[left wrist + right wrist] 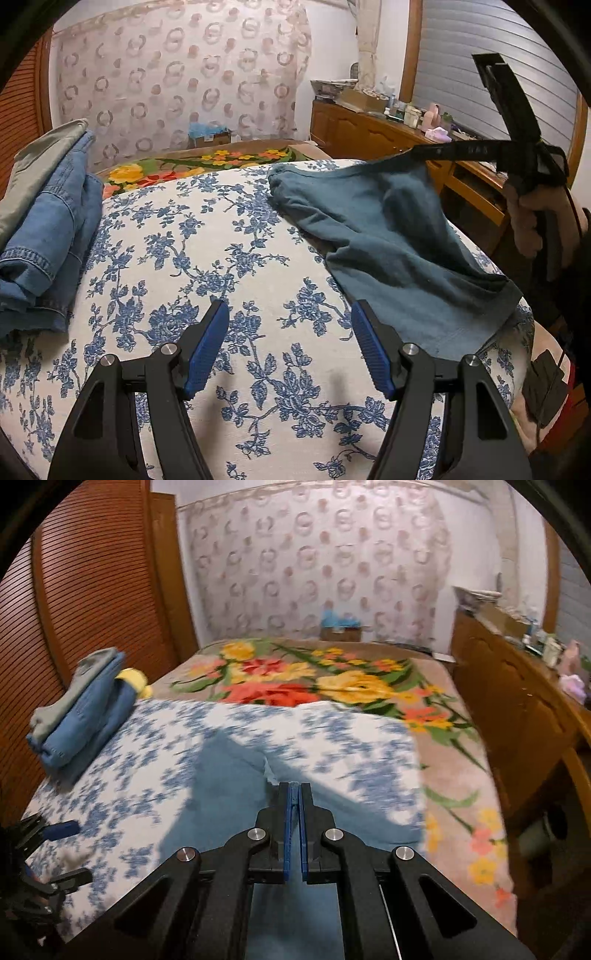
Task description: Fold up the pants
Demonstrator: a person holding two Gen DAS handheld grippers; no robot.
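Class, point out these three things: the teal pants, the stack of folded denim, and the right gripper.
teal pants (391, 236), left wrist view, middle of the fabric.
folded denim (55, 236), left wrist view, top fold of the stack.
right gripper (294, 788), right wrist view, between its fingertips.

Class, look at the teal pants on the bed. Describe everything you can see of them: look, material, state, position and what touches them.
The teal pants are plain, of soft matte knit-looking cloth, with a stitched hem at the near edge. They lie rumpled across the blue-flowered sheet, one edge lifted off it. The right gripper is shut on that raised edge, cloth pinched between its blue pads. The left gripper is open beside them, not touching.
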